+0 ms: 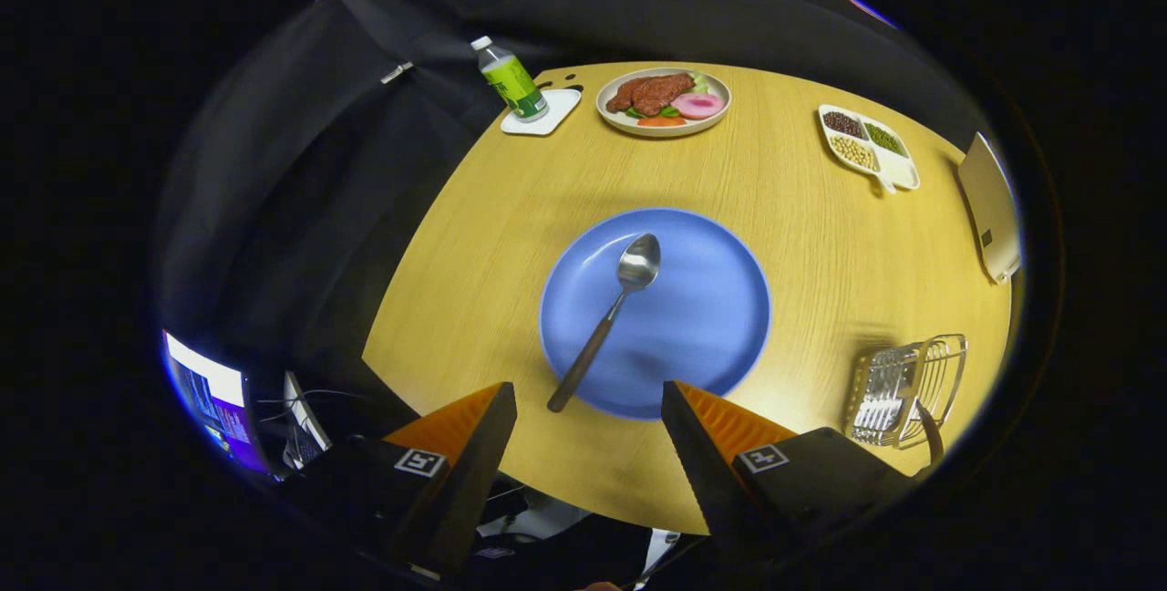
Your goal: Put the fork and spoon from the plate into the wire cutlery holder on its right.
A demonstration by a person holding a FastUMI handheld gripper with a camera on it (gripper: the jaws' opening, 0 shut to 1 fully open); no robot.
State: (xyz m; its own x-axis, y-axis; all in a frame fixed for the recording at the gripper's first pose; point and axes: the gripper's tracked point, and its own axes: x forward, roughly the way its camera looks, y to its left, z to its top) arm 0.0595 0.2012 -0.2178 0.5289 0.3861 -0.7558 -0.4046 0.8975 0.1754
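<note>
The gripper hung above the near edge of the wooden table, its two fingers spread wide apart and holding nothing. Just ahead of them sat the blue plate, and on it lay the spoon, bowl pointing away, its dark handle running back over the plate's near rim and ending in the gap between the fingertips, closer to the left one. No finger touched it.

Off to the right of the plate, well apart from it, stood the wire cutlery holder, and there was a fork already lying inside it, tines visible through the wires.

Across the table, beyond the plate, was a dish of food, a bottle on a white coaster to its left, and a divided tray of beans to its right.
</note>
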